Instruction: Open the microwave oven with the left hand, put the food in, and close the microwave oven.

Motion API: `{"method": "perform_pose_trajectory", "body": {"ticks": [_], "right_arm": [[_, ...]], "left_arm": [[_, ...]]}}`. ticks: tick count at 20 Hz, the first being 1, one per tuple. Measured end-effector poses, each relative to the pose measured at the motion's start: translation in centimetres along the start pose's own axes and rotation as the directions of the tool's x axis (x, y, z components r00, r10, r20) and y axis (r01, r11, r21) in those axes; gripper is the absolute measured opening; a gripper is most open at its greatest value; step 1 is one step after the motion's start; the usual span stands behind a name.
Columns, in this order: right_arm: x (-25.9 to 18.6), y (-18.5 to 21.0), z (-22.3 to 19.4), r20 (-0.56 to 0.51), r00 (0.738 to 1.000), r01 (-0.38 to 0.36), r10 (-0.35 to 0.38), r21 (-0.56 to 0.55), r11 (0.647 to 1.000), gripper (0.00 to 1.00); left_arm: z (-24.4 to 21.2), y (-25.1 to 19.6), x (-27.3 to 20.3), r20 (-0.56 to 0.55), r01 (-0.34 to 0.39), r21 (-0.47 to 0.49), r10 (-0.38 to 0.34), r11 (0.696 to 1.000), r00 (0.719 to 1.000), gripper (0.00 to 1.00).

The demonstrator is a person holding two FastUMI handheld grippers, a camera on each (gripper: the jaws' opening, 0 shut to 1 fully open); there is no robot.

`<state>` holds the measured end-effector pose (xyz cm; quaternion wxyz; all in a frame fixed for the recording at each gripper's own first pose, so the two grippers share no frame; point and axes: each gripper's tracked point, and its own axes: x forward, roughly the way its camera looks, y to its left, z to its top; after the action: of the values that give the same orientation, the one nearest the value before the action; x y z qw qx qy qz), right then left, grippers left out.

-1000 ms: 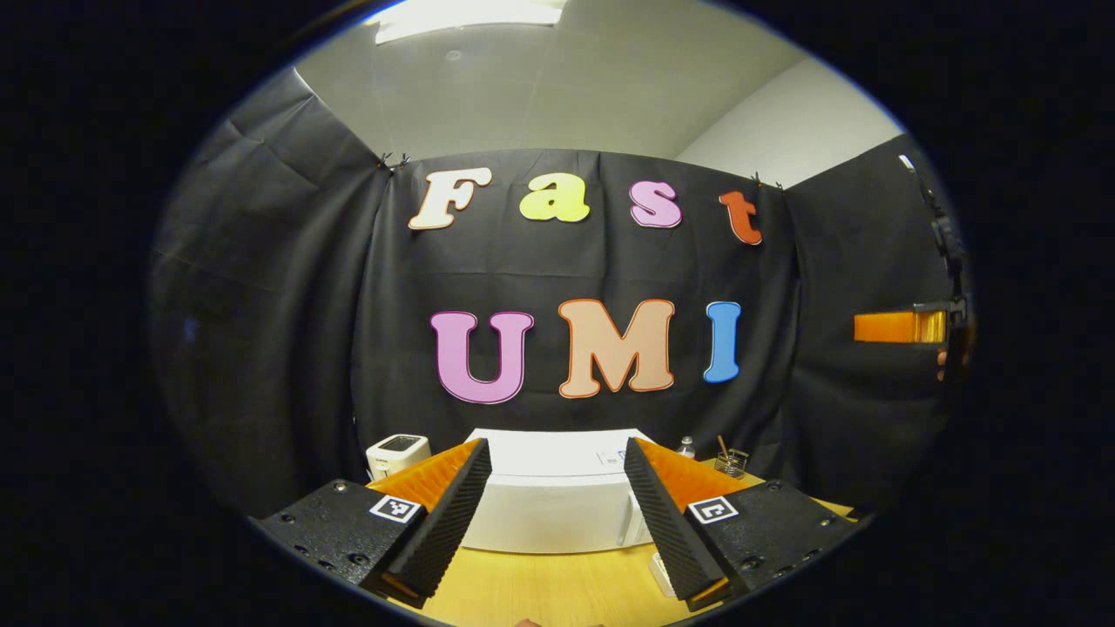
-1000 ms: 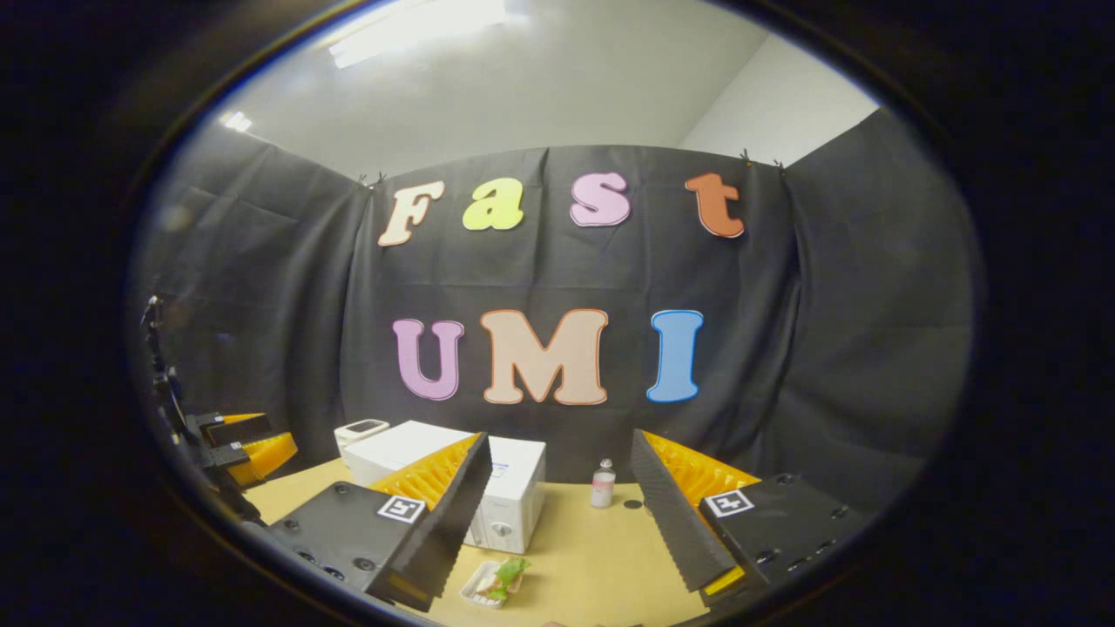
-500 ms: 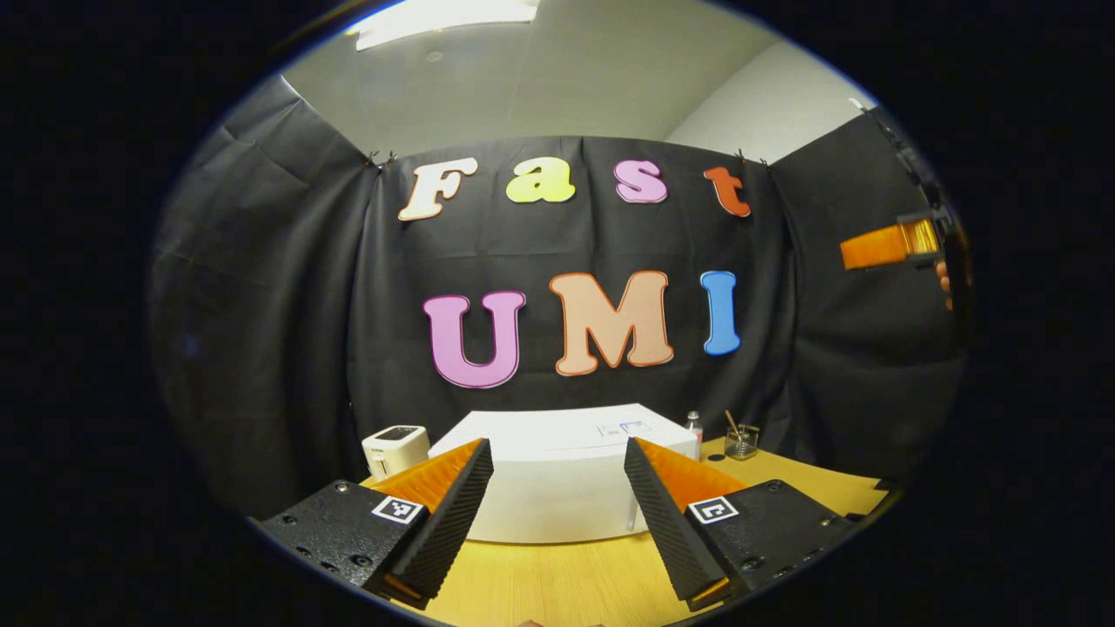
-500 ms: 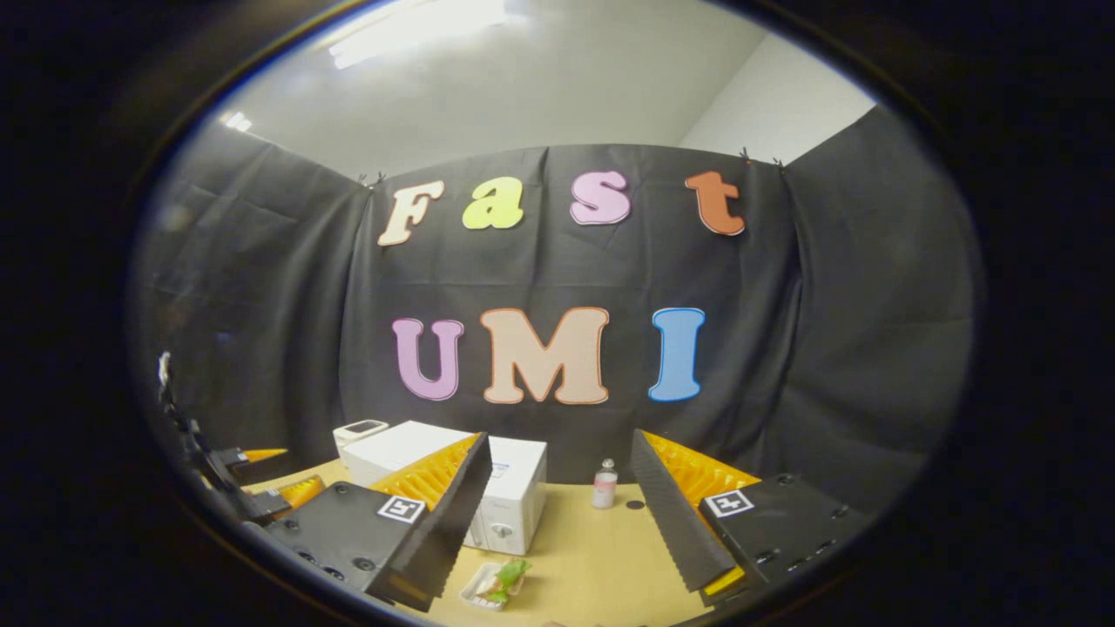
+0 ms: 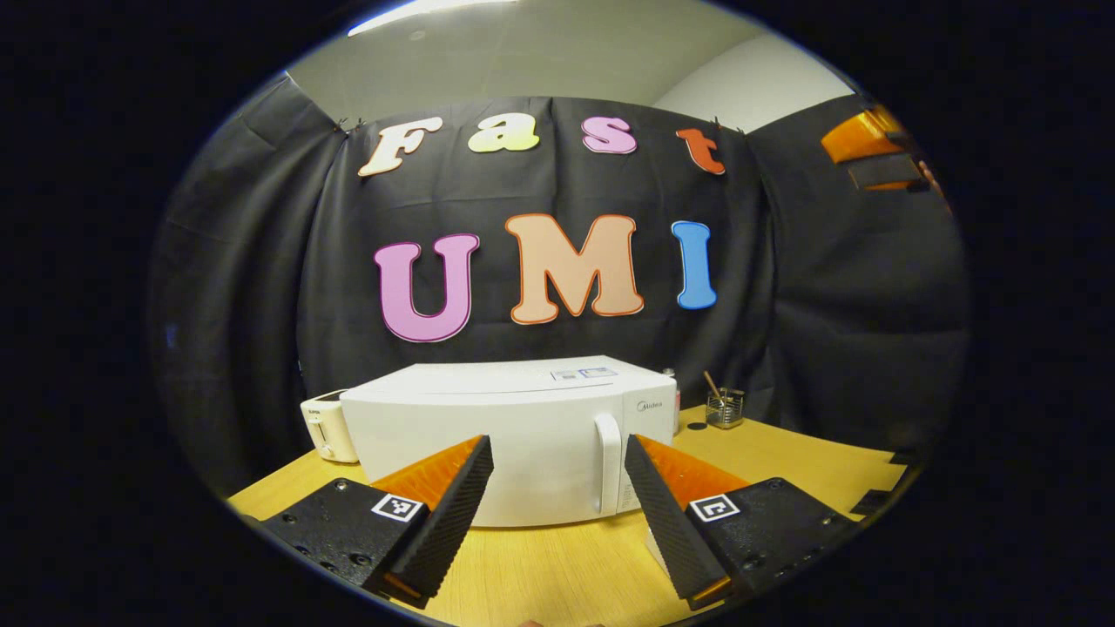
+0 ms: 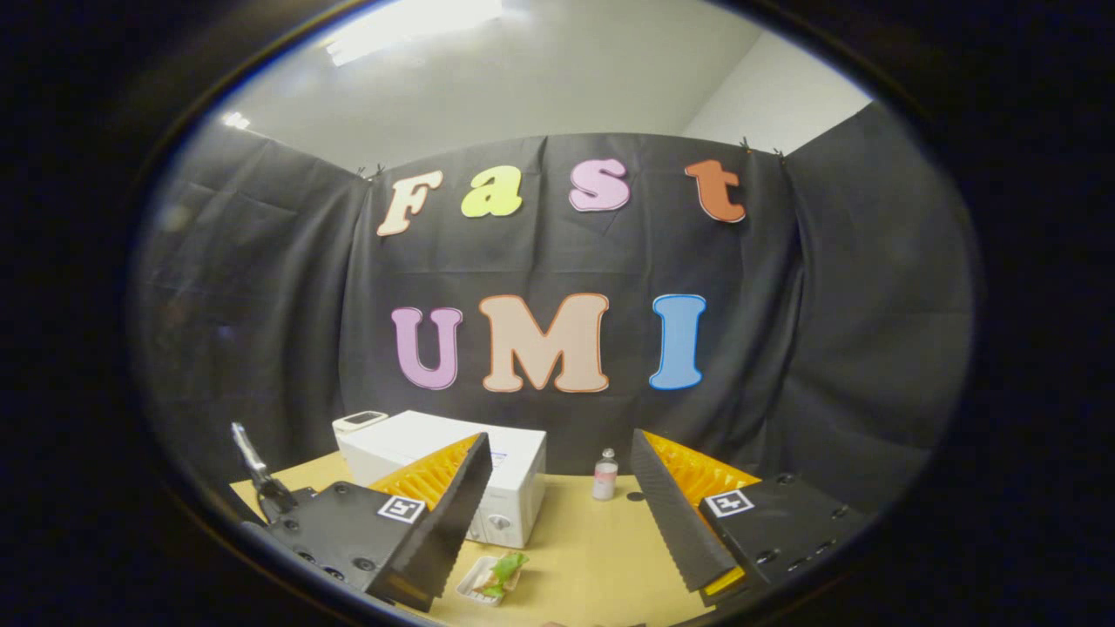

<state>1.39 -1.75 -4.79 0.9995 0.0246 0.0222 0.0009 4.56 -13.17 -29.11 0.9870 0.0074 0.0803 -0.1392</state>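
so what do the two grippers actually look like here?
Both look alike: the left gripper and the right gripper each have two wedge-shaped fingers with ribbed inner faces, mounted on black textured blocks with screw holes. Each block carries a small square black-and-white marker.

The microwave oven (image 5: 510,435) has a smooth, glossy white plastic-looking shell. The table (image 5: 784,453) shows pale wood grain with a satin sheen. The booth wall (image 5: 836,296) is matt, creased black cloth.
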Motion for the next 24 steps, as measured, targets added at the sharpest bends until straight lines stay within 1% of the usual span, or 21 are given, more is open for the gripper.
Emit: {"method": "perform_pose_trajectory", "body": {"ticks": [4, 7, 8, 11, 14, 18, 19, 20, 21, 22, 23, 24], "right_arm": [[-0.3, -0.4, 0.1, 0.011, 1.000, 0.002, -0.002, 0.008, 1.000, 1.00], [-0.7, -0.8, 0.2, 0.018, 1.000, 0.010, -0.010, -0.005, 1.000, 1.00], [-0.7, -0.9, 0.0, 0.017, 1.000, 0.014, -0.014, -0.014, 1.000, 0.93], [-0.5, -1.2, -0.4, 0.007, 1.000, 0.026, -0.026, -0.035, 0.999, 0.93], [-0.5, -1.1, -1.0, -0.009, 1.000, 0.020, -0.020, -0.041, 0.999, 0.93], [-0.3, -1.1, -1.7, -0.034, 0.999, 0.006, -0.007, -0.031, 1.000, 0.94], [-0.3, -1.2, -1.9, -0.041, 0.999, 0.002, -0.003, -0.027, 1.000, 0.94], [-0.3, -1.1, -1.9, -0.043, 0.999, -0.002, 0.001, -0.024, 1.000, 1.00], [-0.2, -1.4, -1.9, -0.042, 0.999, 0.002, -0.003, -0.019, 1.000, 0.94], [-0.1, -1.7, -2.4, -0.045, 0.999, 0.010, -0.010, -0.016, 1.000, 1.00], [0.0, -2.0, -2.6, -0.049, 0.999, 0.014, -0.015, -0.014, 1.000, 0.93], [-0.1, -2.5, -2.6, -0.051, 0.998, 0.022, -0.022, -0.010, 1.000, 1.00]], "left_arm": [[-4.9, -2.1, 3.4, -0.065, 0.040, -0.032, -0.042, 0.999, 0.997, 0.95], [-8.4, -2.6, 6.0, -0.133, 0.046, -0.064, -0.054, 0.997, 0.990, 0.93], [-9.1, -2.7, 6.7, -0.145, 0.047, -0.083, -0.059, 0.995, 0.988, 0.93], [-10.5, -2.8, 8.5, -0.166, 0.045, -0.106, -0.062, 0.993, 0.984, 0.92], [-12.0, -2.9, 9.8, -0.205, 0.020, -0.107, -0.041, 0.994, 0.978, 0.91], [-13.0, -3.4, 11.2, -0.223, 0.006, -0.104, -0.029, 0.995, 0.974, 0.92], [-13.4, -3.3, 11.5, -0.234, -0.004, -0.096, -0.019, 0.995, 0.972, 0.90], [-13.6, -3.3, 11.8, -0.238, 0.001, -0.095, -0.023, 0.995, 0.971, 0.87], [-13.7, -3.6, 11.9, -0.234, 0.005, -0.099, -0.028, 0.995, 0.972, 0.81], [-13.6, -3.6, 12.1, -0.230, 0.004, -0.099, -0.026, 0.995, 0.973, 0.80], [-13.6, -3.6, 12.3, -0.226, -0.001, -0.093, -0.020, 0.996, 0.974, 0.73], [-13.5, -3.7, 12.5, -0.223, -0.002, -0.090, -0.018, 0.996, 0.975, 0.74]]}}
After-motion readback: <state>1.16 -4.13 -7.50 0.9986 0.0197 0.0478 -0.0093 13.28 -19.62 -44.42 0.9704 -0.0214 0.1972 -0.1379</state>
